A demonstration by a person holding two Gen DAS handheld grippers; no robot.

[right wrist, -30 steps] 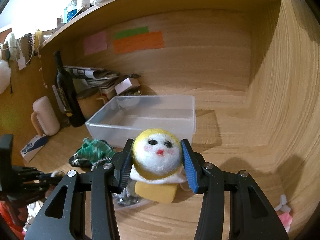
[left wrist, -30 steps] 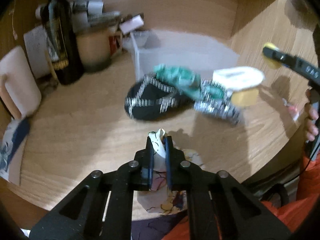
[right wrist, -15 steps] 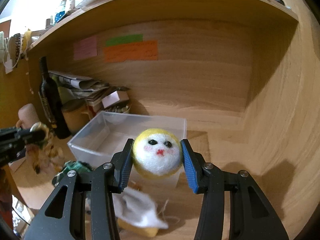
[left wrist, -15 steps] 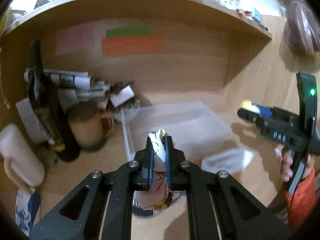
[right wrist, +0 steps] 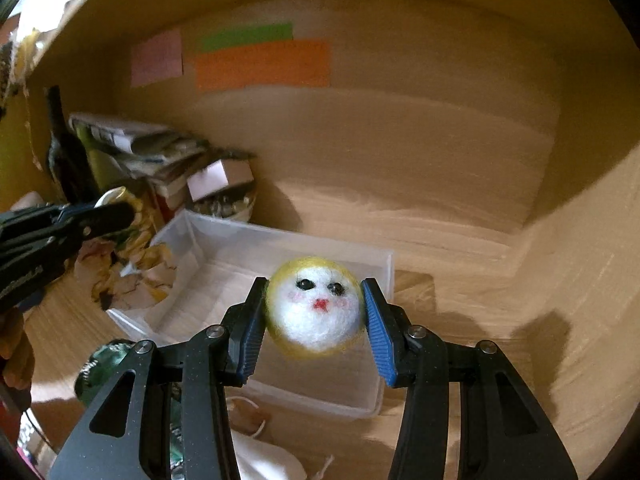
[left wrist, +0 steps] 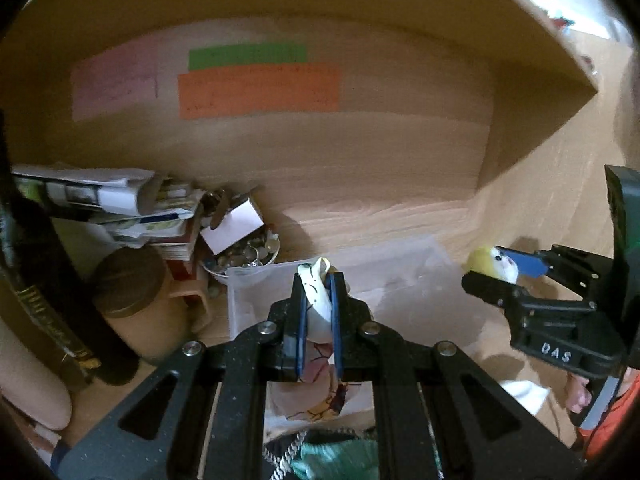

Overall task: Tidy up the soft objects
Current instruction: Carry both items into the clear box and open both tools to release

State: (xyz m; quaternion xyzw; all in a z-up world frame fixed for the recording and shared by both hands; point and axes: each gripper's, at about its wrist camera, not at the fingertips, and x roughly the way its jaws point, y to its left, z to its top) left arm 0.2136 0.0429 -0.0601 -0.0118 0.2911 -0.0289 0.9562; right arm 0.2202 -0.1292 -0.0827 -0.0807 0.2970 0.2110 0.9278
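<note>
Right gripper (right wrist: 314, 320): jaws clamped on both sides of a felt ball (right wrist: 314, 306), yellow rim, white face with black eyes and red mouth, held in the air over the clear plastic bin (right wrist: 384, 280). Face is legible only in the right wrist view; the left wrist view gives the ball (left wrist: 490, 266) side-on. Left gripper (left wrist: 317, 308): jaws nearly shut, pinching a printed cloth (left wrist: 318, 300) that hangs below them at the bin's near-left corner. The right wrist view shows the cloth (right wrist: 132, 276) dangling crumpled. A green fabric piece (left wrist: 340, 456) lies on the desk (right wrist: 500, 312) below.
</note>
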